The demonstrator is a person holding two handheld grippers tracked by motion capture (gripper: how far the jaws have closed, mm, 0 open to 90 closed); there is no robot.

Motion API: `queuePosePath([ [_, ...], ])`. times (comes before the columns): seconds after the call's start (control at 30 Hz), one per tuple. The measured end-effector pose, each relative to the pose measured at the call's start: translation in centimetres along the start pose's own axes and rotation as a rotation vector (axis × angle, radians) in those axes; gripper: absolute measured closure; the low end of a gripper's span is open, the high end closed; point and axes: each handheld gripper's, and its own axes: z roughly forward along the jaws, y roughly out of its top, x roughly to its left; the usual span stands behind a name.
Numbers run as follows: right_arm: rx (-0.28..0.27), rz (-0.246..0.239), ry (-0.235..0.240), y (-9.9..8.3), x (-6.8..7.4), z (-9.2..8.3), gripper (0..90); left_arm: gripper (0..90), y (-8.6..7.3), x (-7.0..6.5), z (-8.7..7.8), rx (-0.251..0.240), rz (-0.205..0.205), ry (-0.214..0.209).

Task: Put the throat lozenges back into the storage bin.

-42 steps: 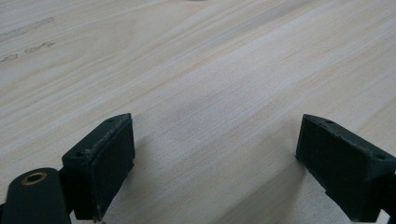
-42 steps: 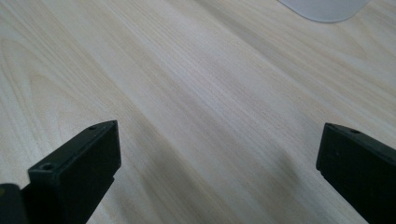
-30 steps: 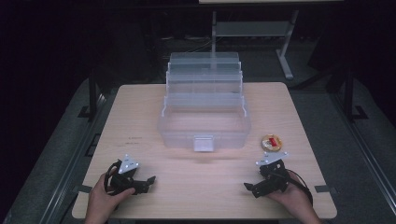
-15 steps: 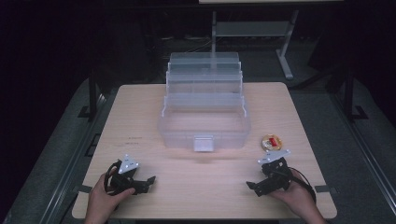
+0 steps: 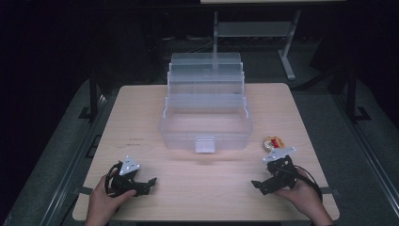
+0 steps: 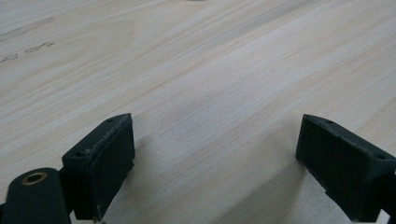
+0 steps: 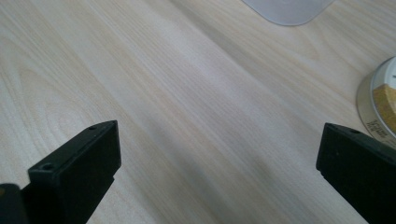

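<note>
One clear tiered box (image 5: 205, 123), one small round tin (image 5: 272, 142), two tools.

Dark room, grey floor (image 5: 56, 155), light wood table (image 5: 141, 108), metal stand (image 5: 287, 52) bkgd

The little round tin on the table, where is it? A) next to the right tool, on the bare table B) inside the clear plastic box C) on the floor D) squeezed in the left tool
A: the little round tin lies on the wooden table just beyond the right tool, outside the clear plastic box, and the jaws of that tool stand wide apart with nothing between them.
</note>
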Motion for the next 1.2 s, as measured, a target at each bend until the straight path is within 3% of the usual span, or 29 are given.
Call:
queuePosePath([
  [1.2, -0.006, 0.058, -0.052, 0.2, -3.1, -1.9, 0.0, 10.7, 0.0, 0.0, 0.0, -0.001, -0.001, 0.0],
])
